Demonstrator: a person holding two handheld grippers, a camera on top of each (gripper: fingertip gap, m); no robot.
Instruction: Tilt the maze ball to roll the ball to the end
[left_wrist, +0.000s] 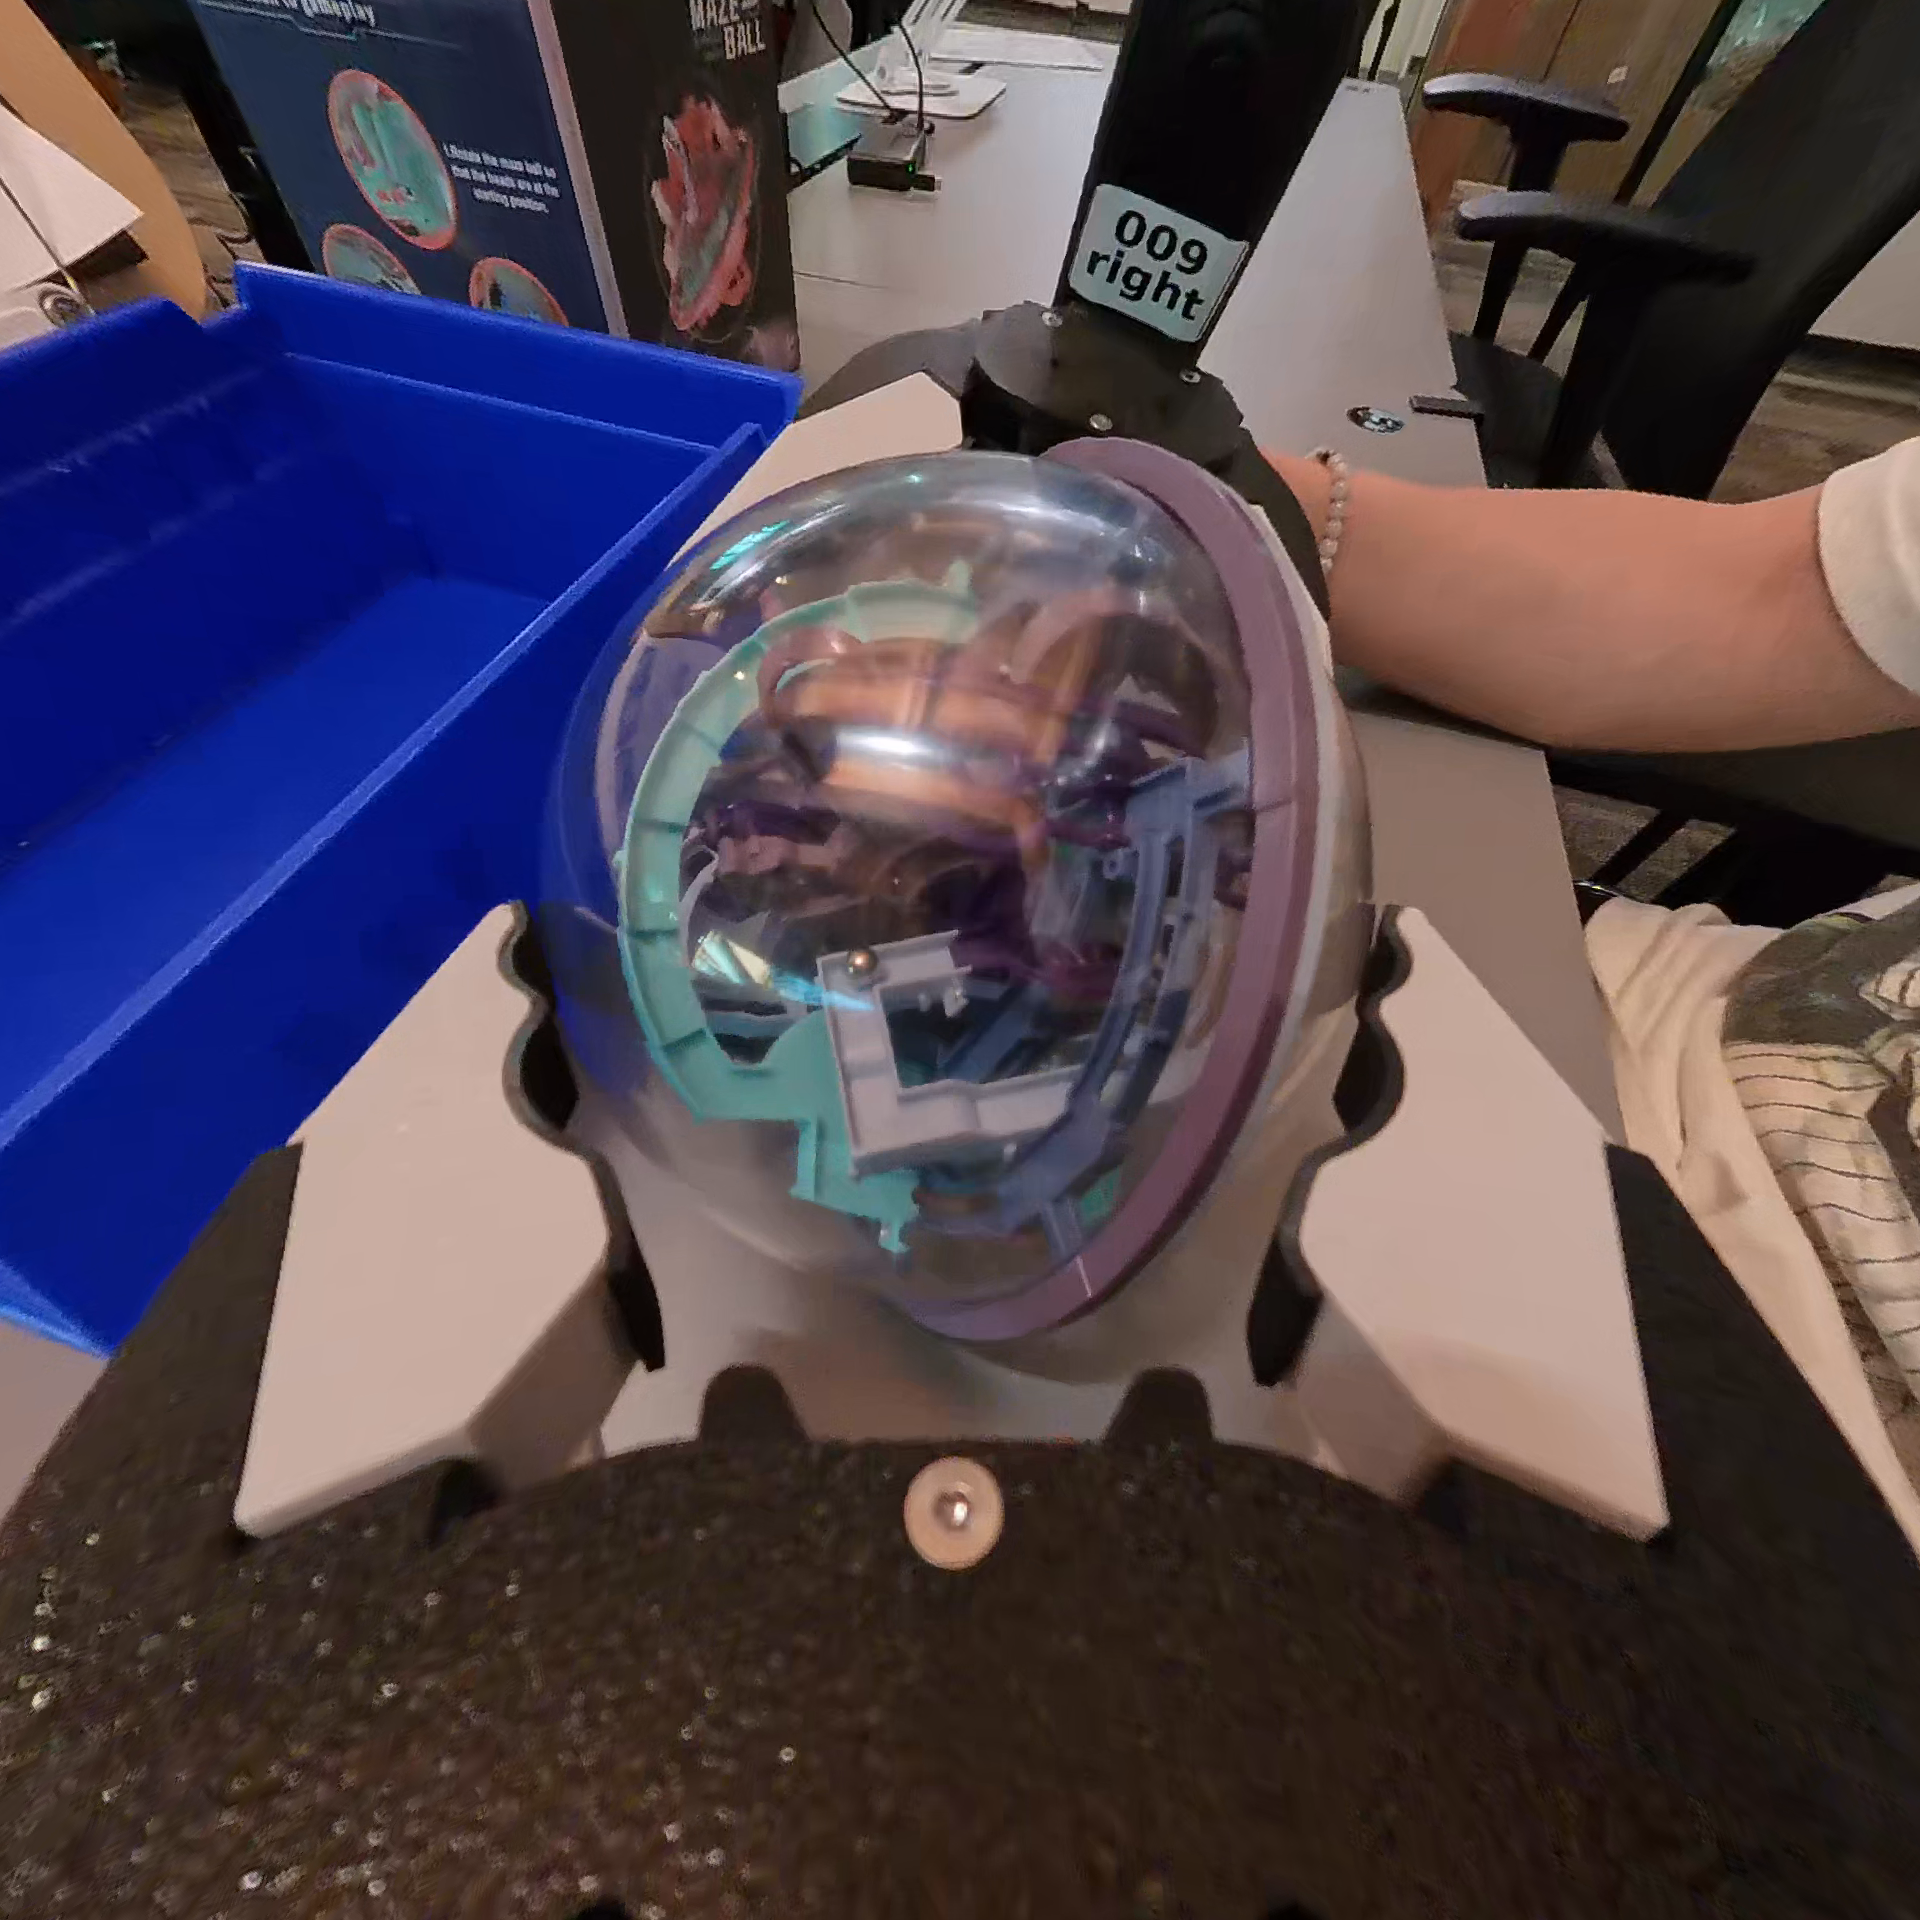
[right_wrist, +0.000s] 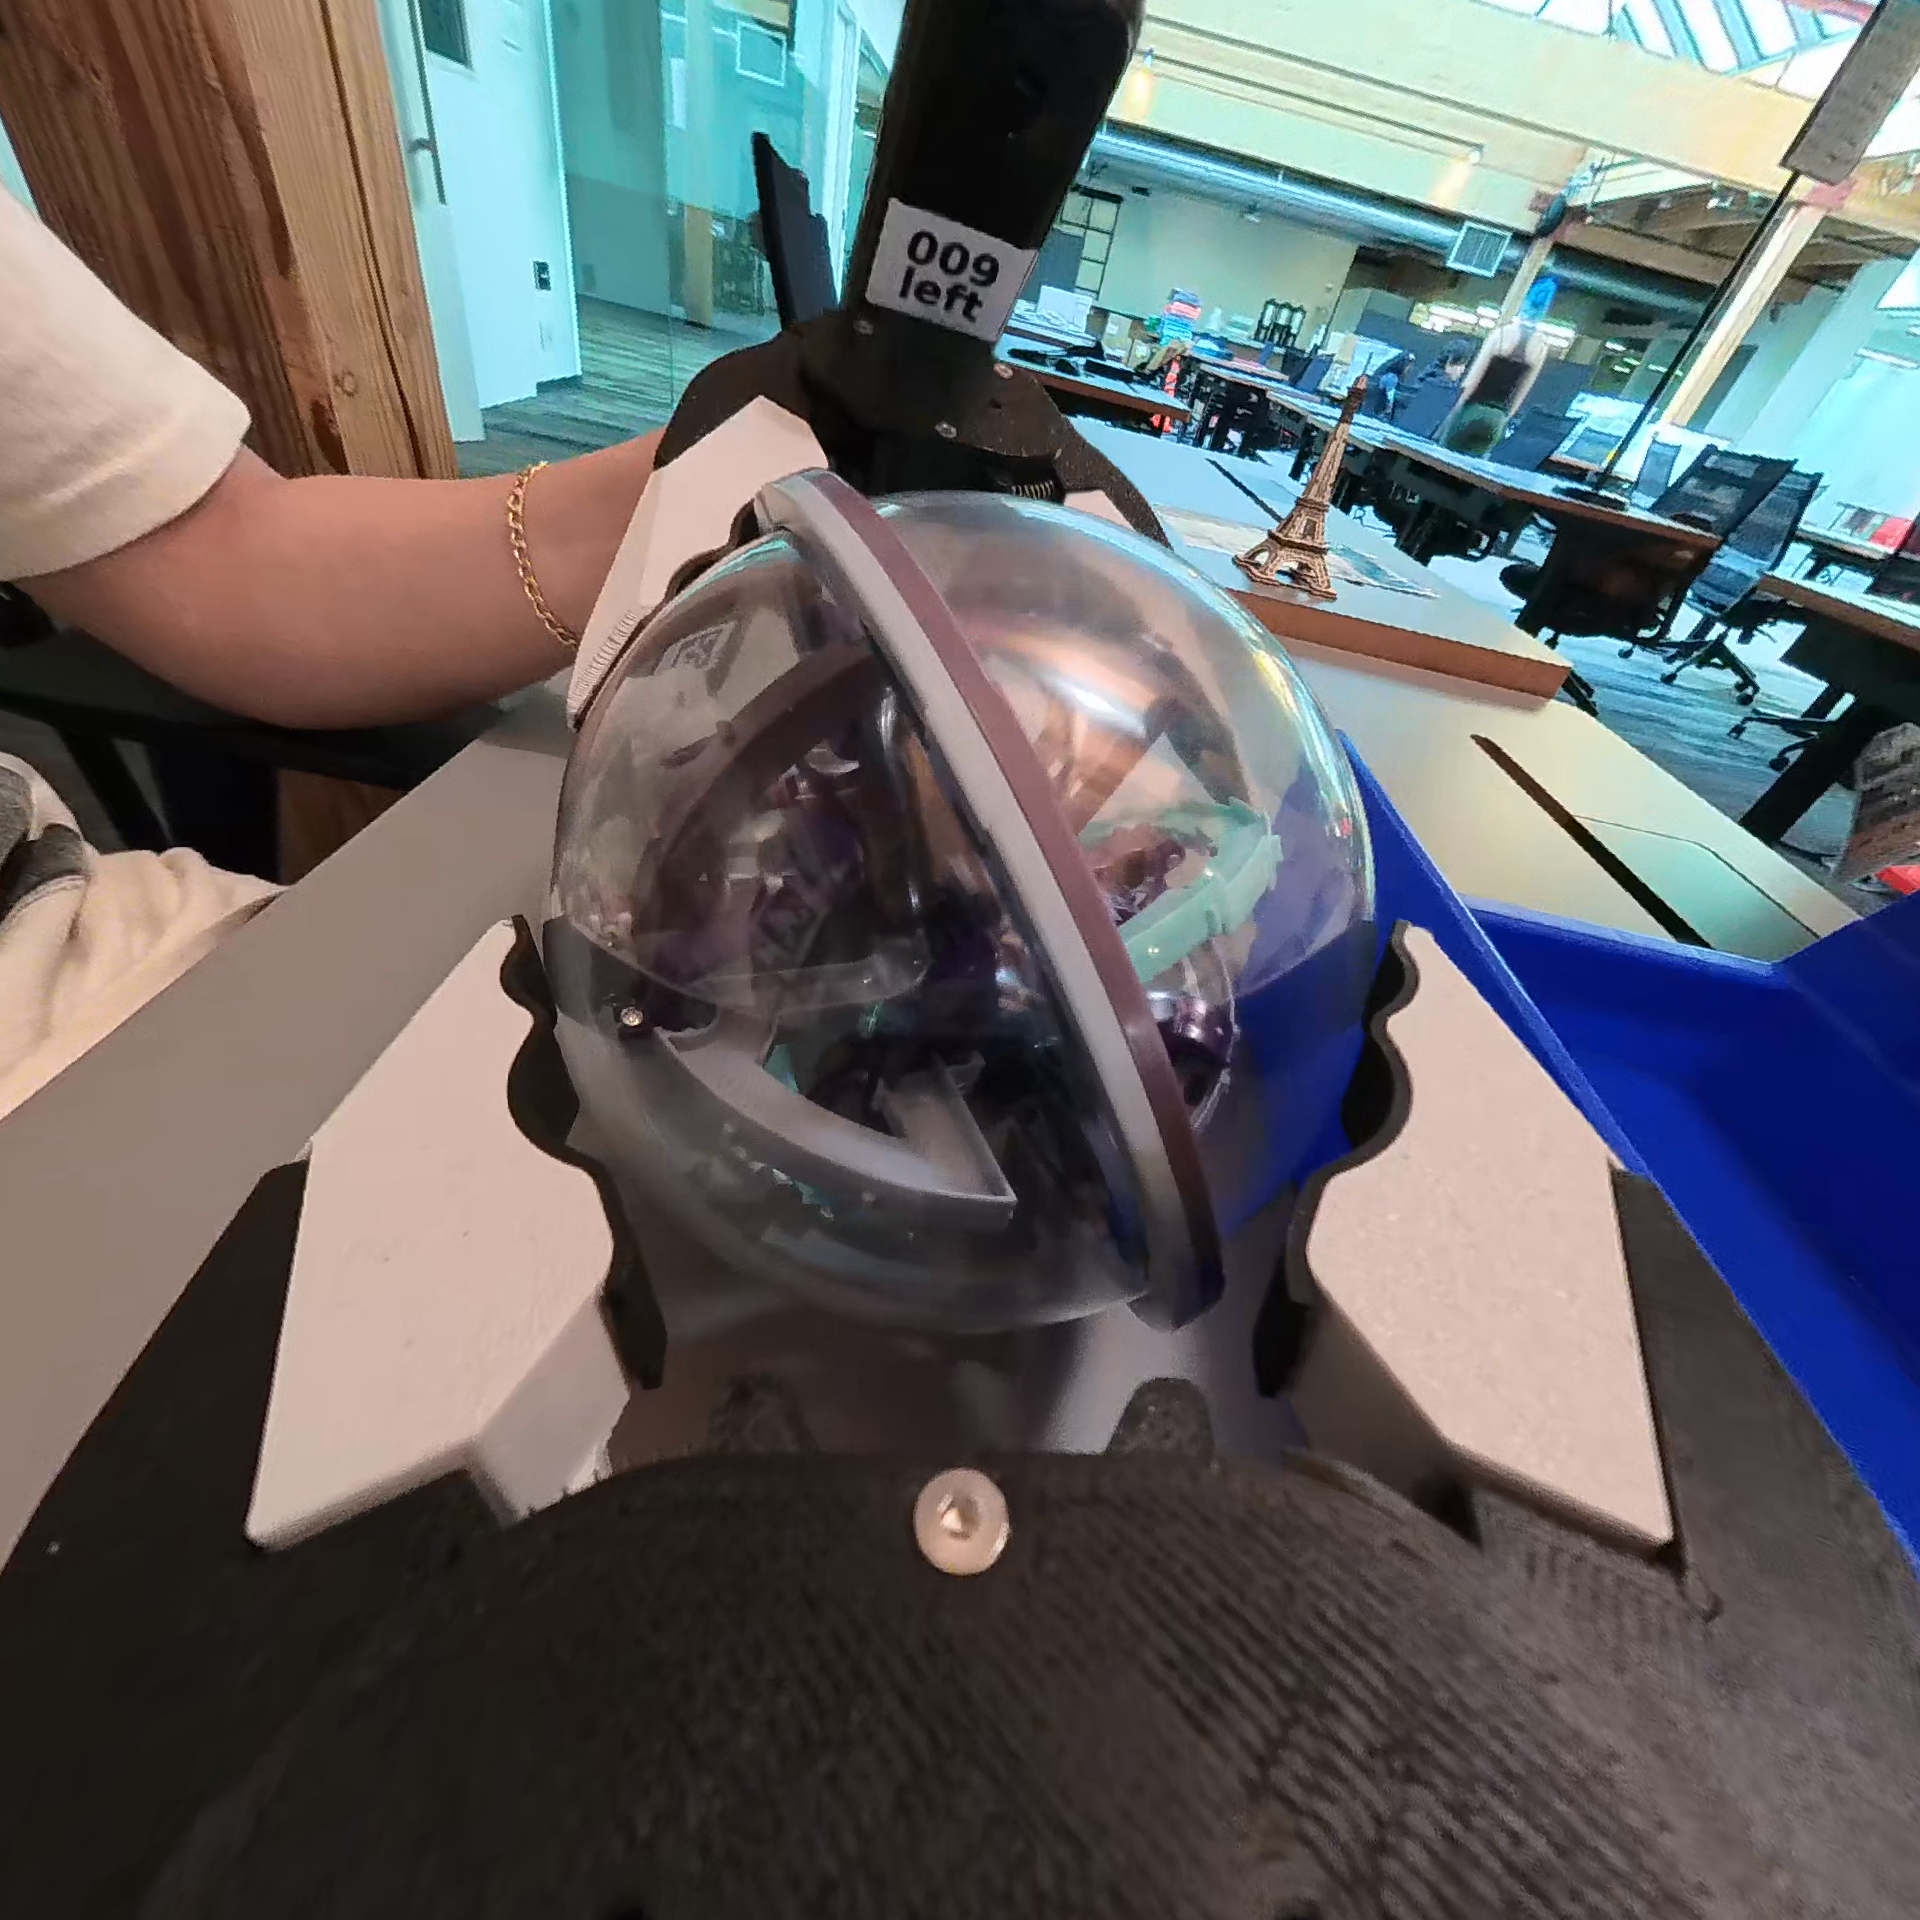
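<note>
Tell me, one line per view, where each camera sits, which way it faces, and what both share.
Left wrist view: on the left gripper, looking along its fingers past the maze ball at the right gripper, a forearm and the blue bin.
Right wrist view: on the right gripper, facing back at the left gripper, a forearm and an office.
Shared: maze ball, bin, table.

Lettered labels (left_wrist: 1148, 272) on both handles (right_wrist: 966, 156); printed game box (left_wrist: 499, 156)
</note>
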